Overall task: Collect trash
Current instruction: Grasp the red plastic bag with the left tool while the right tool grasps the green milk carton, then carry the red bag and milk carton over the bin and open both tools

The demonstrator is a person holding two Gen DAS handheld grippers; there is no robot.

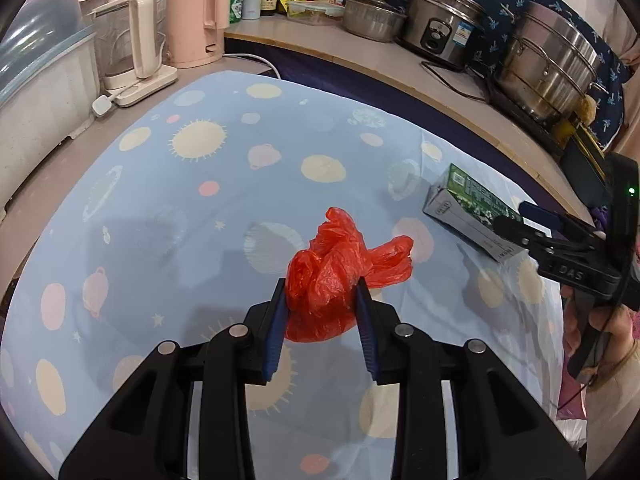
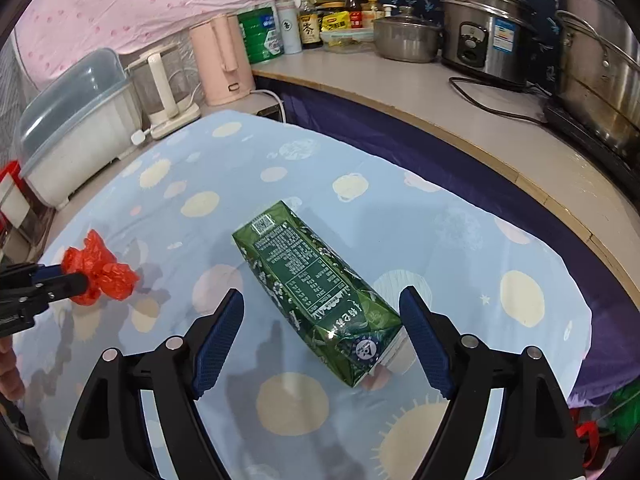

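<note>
Left gripper (image 1: 322, 300): jaws clamped on the crumpled red plastic bag (image 1: 340, 280), held over the table.
Right gripper (image 2: 322, 336): jaws spread wide; the green carton (image 2: 312, 292) is seen lying on the blue patterned cloth (image 2: 360, 208) between them, untouched.
Open room: bare cloth is left around the carton up to the cloth's far edge.

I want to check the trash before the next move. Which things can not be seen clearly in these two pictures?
- Red plastic bag: left wrist view; its lower part is hidden by the left gripper.
- Green carton: left wrist view; its near end is covered by the right gripper.
- Carton's underside: right wrist view; it faces the tablecloth.
- Carton's small print: too small to read.
</note>
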